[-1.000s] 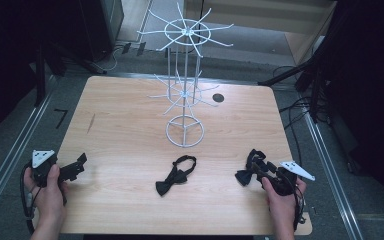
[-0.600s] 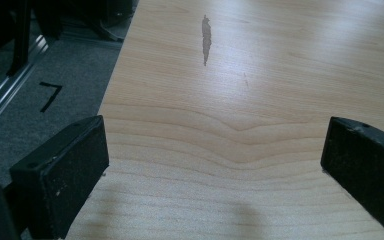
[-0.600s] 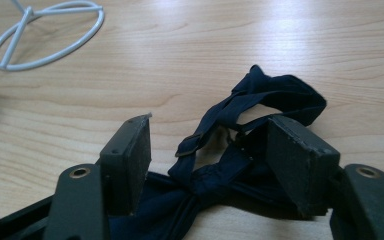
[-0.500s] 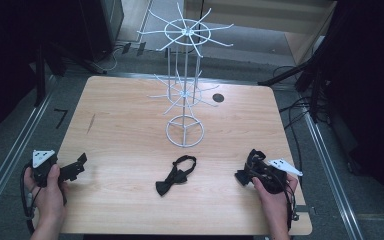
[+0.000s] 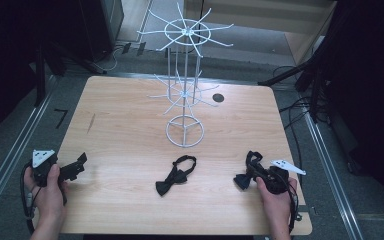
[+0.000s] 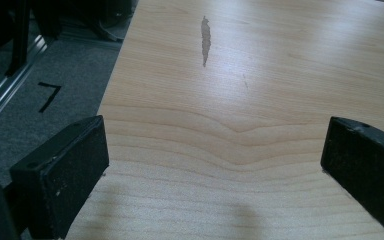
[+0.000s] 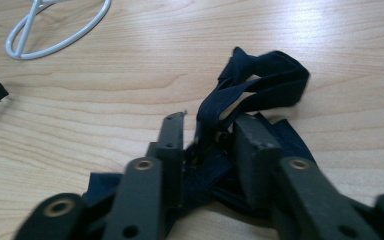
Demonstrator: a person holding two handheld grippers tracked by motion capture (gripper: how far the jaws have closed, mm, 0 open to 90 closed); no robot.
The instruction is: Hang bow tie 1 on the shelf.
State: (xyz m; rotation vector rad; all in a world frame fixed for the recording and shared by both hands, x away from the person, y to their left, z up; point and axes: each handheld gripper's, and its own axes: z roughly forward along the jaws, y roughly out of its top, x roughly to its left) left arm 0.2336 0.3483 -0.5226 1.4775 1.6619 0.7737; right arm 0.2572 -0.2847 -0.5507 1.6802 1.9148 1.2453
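Dark, limp fabric: the bow tie (image 7: 260, 90) at the table's (image 5: 130, 125) right front edge will flop, so the knot is probably the firmest hold. The right gripper (image 7: 207, 137), hand low and level, has just been closing onto it. The left gripper (image 6: 215, 165) rests wide open, holding nothing.

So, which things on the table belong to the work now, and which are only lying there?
In the work:
- right claw, jaws just closing on the dark blue bow tie
- white wire rack, probably where it goes

Lying about:
- black bow tie at mid table, untouched
- left claw, open over bare table
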